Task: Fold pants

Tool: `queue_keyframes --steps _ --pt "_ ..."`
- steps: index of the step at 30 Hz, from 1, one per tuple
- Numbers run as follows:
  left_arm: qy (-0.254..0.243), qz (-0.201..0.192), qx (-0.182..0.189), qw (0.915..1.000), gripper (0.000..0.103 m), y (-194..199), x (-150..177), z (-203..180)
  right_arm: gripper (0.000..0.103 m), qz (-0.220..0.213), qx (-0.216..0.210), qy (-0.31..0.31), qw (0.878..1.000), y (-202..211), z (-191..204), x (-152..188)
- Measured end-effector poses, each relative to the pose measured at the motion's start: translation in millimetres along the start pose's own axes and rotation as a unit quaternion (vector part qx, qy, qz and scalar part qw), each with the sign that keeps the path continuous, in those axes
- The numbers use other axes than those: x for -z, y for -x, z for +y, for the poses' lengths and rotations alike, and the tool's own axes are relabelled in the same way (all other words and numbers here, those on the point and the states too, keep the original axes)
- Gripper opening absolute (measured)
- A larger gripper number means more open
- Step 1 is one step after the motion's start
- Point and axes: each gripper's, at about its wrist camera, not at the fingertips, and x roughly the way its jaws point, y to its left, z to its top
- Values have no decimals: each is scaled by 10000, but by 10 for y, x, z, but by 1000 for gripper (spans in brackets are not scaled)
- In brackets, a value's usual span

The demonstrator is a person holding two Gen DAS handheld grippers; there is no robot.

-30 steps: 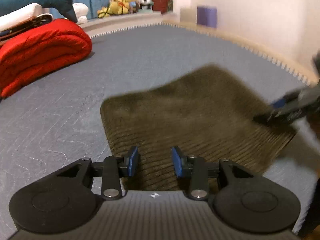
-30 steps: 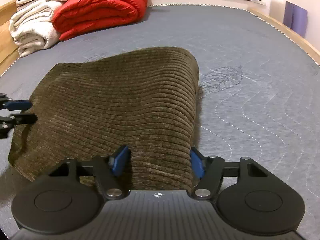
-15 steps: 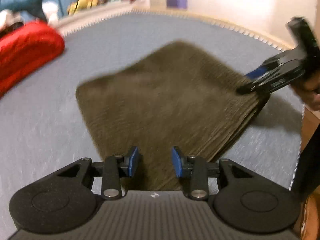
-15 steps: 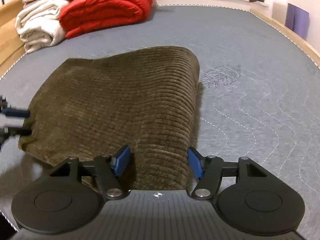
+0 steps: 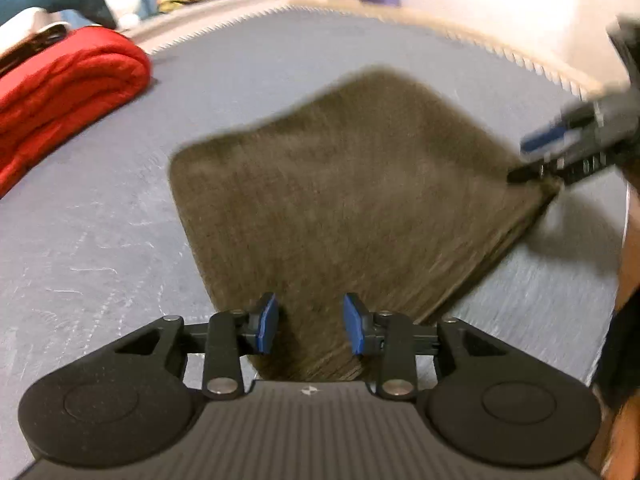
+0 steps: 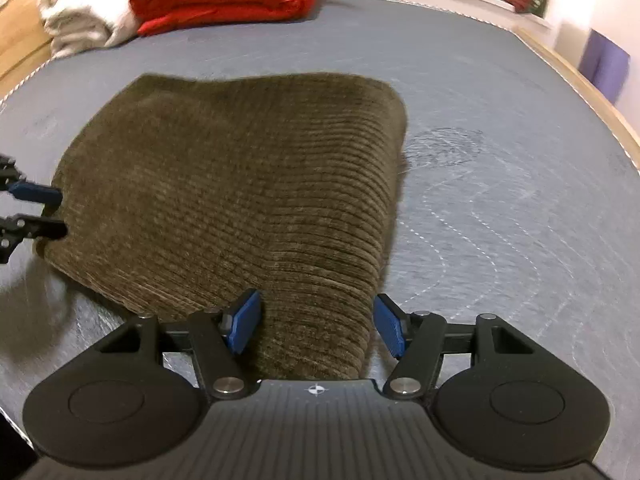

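Left gripper [image 5: 310, 326] pinching pants [image 5: 352, 184] corner; right gripper [image 6: 316, 330] pinching other corner, fold bunching between pads; pants lying on mattress [image 6: 500, 128].

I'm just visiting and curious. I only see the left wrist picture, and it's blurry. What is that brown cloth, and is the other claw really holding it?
Observer: The right wrist view is sharp. It's ribbed brown corduroy pants, and the right gripper has a bunched corner between its blue pads.
Operator: Is my claw holding too?
Observer: From that side, the left gripper pinches the other near corner, which is lifted, with a shadow under it.
Operator: Anything on the bed next to the cloth?
Observer: A round stitched swirl in the grey mattress, just beside the pants' right edge.
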Motion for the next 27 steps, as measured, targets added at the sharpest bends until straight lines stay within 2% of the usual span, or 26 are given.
queue_keyframes --steps 1,2,4,5,6,8,9,12,14,15,17,19,22,27 --pt "216 -131 -22 9997 46 91 -53 -5 64 -69 -71 -137 9999 72 -20 -25" --pt "412 -260 -72 9988 54 191 -100 -10 64 -148 -141 -298 9993 146 -38 -58" --pt "880 -507 -218 9946 72 398 -188 -34 66 -343 -291 -683 9966 338 -79 -143" --pt "1150 -609 -293 9911 87 482 -205 -42 72 -473 -346 -833 9948 436 -86 -185" --pt "1456 -714 -342 9862 93 572 -224 -56 79 -605 -365 -961 9929 529 -96 -218" --pt "1891 -883 -389 9772 97 713 -243 -85 86 -916 -398 -1182 9880 734 -92 -247" --pt "2075 -951 -440 9726 103 761 -239 -116 88 -1052 -450 -1237 9857 807 -95 -237" --pt "2463 -1113 -660 9605 103 846 -197 -203 98 -1310 -489 -1220 9826 955 -44 -143" --pt "2536 -1251 -784 9560 103 815 -77 -283 100 -1389 -468 -1078 9833 963 -7 -32" --pt "2470 -1221 -915 9569 103 733 -18 -348 101 -1430 -442 -1001 9837 947 21 35" --pt "2392 -897 -1150 9599 103 681 61 -429 102 -1517 -352 -822 9844 867 83 187" --pt "2331 -807 -1040 9635 103 580 82 -465 102 -1428 -165 -601 9878 728 158 284" --pt "2194 -638 -1184 9663 103 455 87 -481 102 -1271 -116 -459 9908 616 205 293" --pt "2537 -401 -1087 9603 103 355 59 -377 102 -1238 -6 -599 9905 588 166 266"
